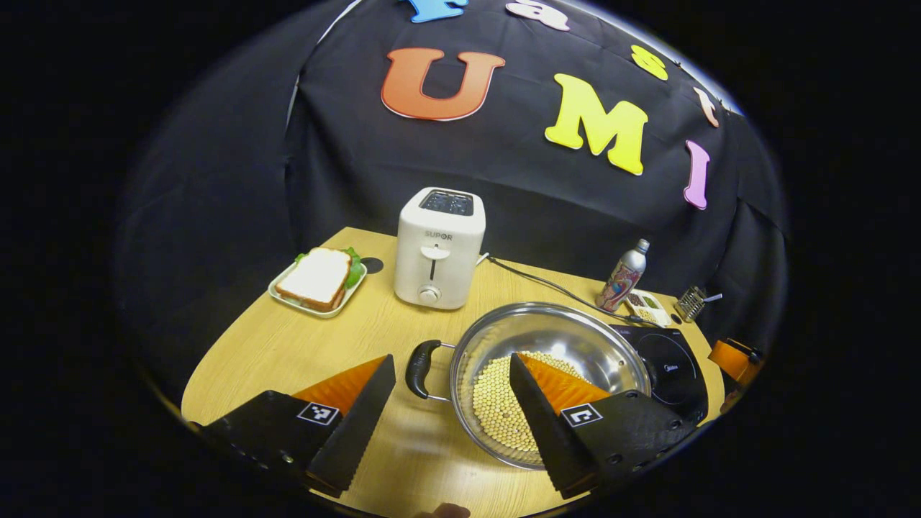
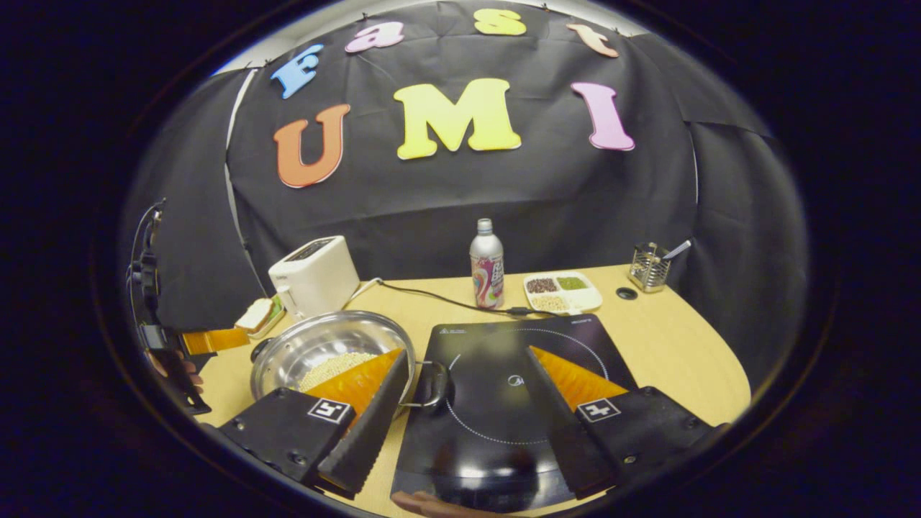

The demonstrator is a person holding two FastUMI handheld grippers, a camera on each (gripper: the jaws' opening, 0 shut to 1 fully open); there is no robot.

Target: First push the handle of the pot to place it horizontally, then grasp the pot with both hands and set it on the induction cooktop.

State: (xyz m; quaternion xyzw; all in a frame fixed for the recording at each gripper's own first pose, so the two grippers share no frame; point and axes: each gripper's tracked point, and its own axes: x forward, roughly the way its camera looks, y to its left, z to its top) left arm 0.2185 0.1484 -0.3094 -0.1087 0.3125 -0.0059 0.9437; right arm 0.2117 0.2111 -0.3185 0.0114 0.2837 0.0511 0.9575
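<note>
Both my grippers, left [image 1: 452,403] and right [image 2: 468,403], gape wide and hold nothing, each straddling a black handle [image 1: 421,368] of the shiny steel pot of beans [image 1: 568,345]. I judge the handles level; next I close on both and lift toward the black glass induction cooktop [image 2: 496,403] under my right gripper.

The table [image 1: 273,345] is light wood with a fine grain. The pot [image 1: 568,338] is shiny silver steel with black handles [image 1: 421,368], and pale yellow beans [image 1: 496,403] cover its bottom. The induction cooktop [image 2: 496,403] is glossy black with a thin white dotted ring. The toaster [image 1: 437,248] is cream white with a dark slot top. The sandwich [image 1: 315,277] shows white bread, brown crust and green leaf on a pale plate [image 1: 284,296]. The bottle [image 2: 487,264] is silver with a pink, multicoloured print. The divided dish [image 2: 565,291] is white, holding dark, green and tan grains.
</note>
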